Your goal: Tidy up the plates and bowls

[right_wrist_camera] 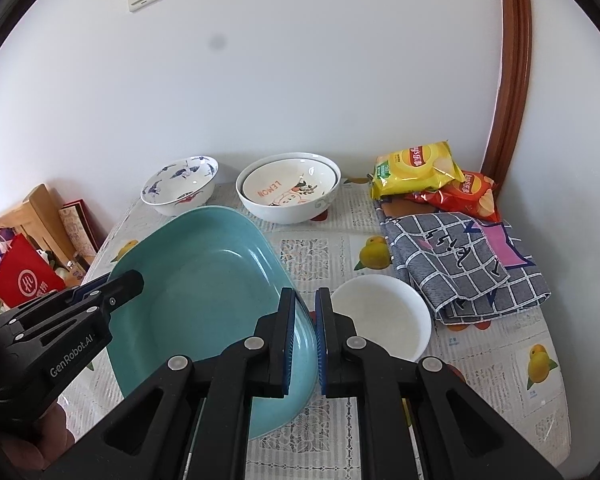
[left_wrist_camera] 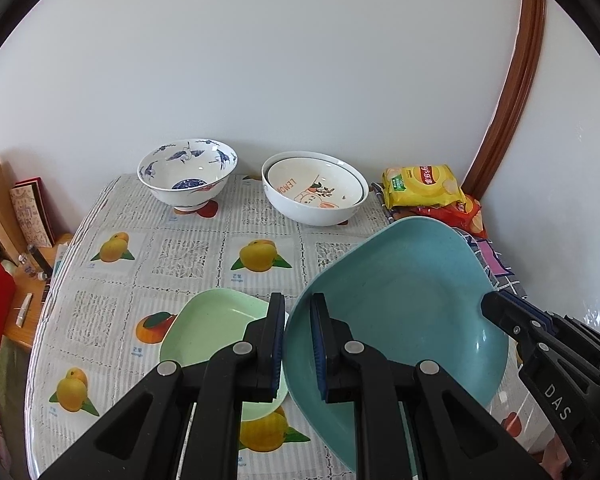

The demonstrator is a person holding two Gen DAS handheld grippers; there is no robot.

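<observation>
Both grippers hold a large teal plate (left_wrist_camera: 400, 300) (right_wrist_camera: 204, 292) above the table, tilted, by opposite rims. In the left wrist view my left gripper (left_wrist_camera: 299, 320) is shut on the plate's left rim, and the right gripper's tip (left_wrist_camera: 496, 308) grips the far rim. In the right wrist view my right gripper (right_wrist_camera: 305, 320) is shut on the right rim and the left gripper (right_wrist_camera: 128, 280) reaches in from the left. A pale green plate (left_wrist_camera: 212, 328) lies on the table partly under the teal one. A small white bowl (right_wrist_camera: 380, 316) sits right of my right gripper.
At the back stand a blue-and-white bowl (left_wrist_camera: 188, 176) and two nested white bowls with a lemon print (left_wrist_camera: 314, 188). Chip bags (right_wrist_camera: 416, 168) and a checked cloth (right_wrist_camera: 468, 264) fill the right side. The fruit-print tablecloth (left_wrist_camera: 188, 252) ends left at a cluttered shelf.
</observation>
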